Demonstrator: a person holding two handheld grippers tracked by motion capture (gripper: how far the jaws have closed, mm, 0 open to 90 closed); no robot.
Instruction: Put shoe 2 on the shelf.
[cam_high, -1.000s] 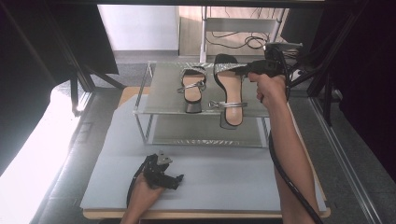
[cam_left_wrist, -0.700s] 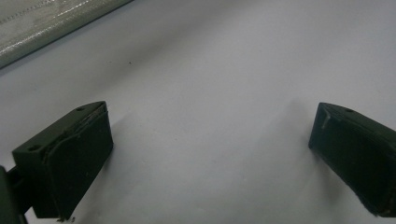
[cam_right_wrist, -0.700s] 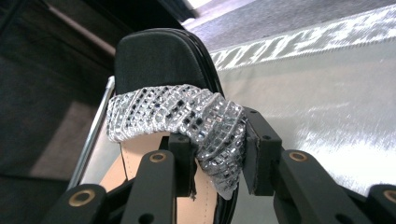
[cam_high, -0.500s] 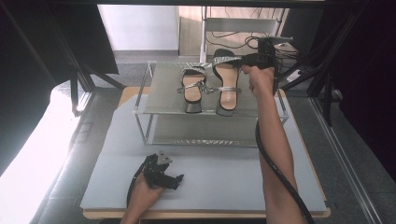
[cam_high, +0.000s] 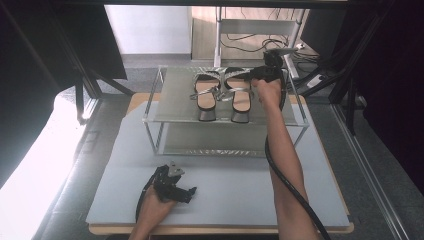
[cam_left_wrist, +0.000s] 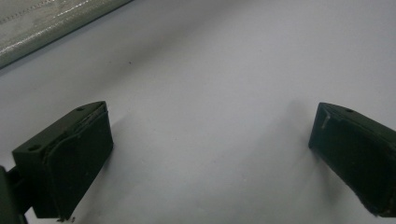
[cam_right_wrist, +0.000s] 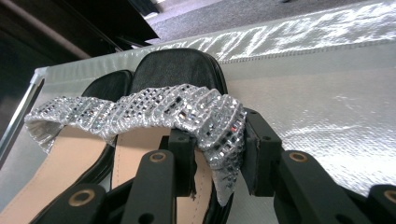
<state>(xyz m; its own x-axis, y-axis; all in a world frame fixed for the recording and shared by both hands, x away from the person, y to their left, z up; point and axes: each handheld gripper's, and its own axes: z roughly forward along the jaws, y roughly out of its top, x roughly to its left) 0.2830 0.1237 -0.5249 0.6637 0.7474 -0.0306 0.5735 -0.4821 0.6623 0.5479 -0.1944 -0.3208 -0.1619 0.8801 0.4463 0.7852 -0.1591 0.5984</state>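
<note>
Black jaws of the right hand-held gripper (cam_right_wrist: 217, 154) are clenching the sequined strap (cam_right_wrist: 205, 114) of the right sandal (cam_high: 241, 92) — sitting beside the left sandal (cam_high: 206, 92) on the rack's top shelf (cam_high: 175, 107). Left hand-held gripper (cam_left_wrist: 210, 154) is resting released on the grey surface (cam_high: 225, 190).

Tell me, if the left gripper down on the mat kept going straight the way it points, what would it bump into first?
Probably the shoe rack. The left gripper rests open on the grey mat, aimed along it, and the rack's silvery lower edge lies ahead, slightly to one side. Depth is hard to judge.
</note>
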